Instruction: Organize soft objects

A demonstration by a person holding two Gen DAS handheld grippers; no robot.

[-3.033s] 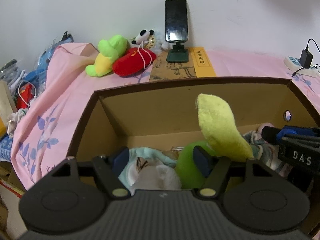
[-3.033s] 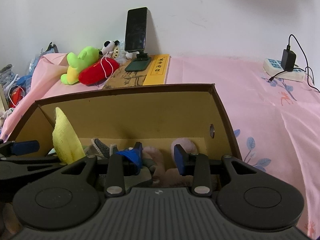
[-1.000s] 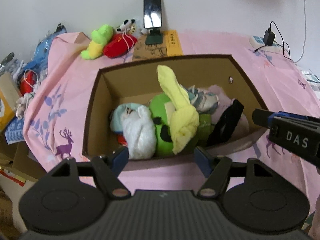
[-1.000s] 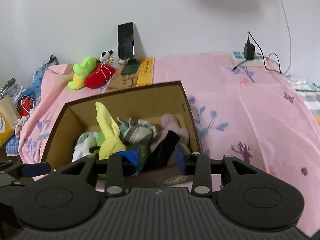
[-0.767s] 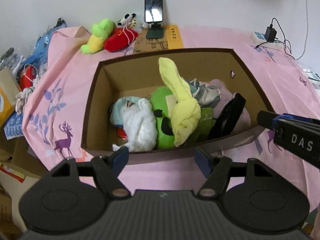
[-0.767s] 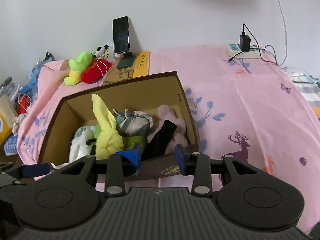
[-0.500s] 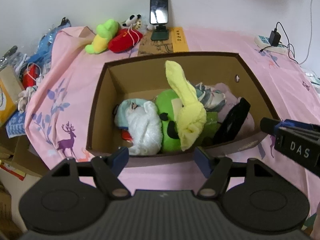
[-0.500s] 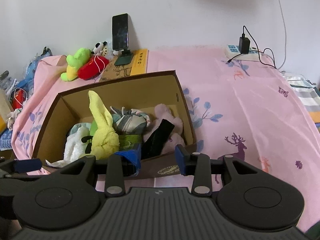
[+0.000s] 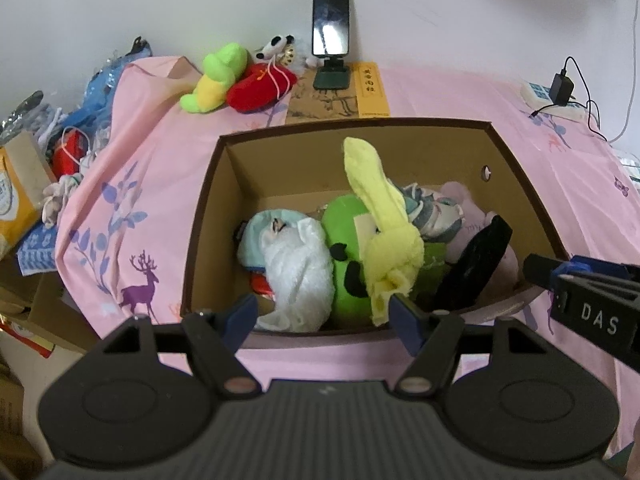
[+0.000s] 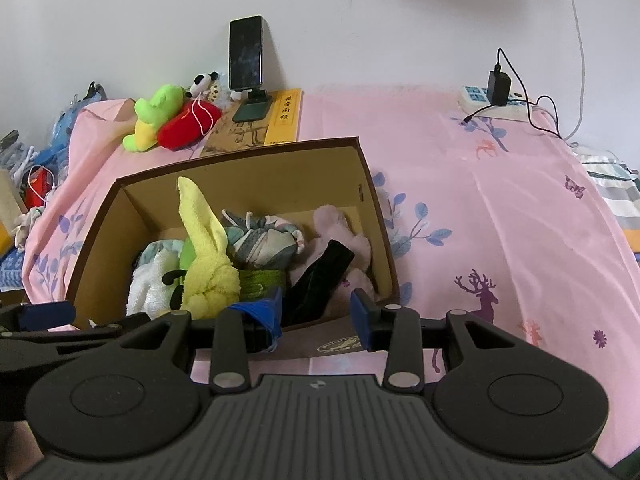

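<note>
With my left gripper (image 9: 322,320) and right gripper (image 10: 316,312) both spread and empty above the cardboard box (image 9: 516,168), I judge the knotted yellow towel (image 9: 390,244) light, limp, best pinched at its knot.

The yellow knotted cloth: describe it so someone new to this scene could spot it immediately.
Find the brown cardboard box on the pink sheet. Among the soft things packed inside, the yellow knotted cloth lies in the middle, over a green plush. Unlike its rounded neighbours, it has one long pale-yellow tail pointing up above the pile.
</note>
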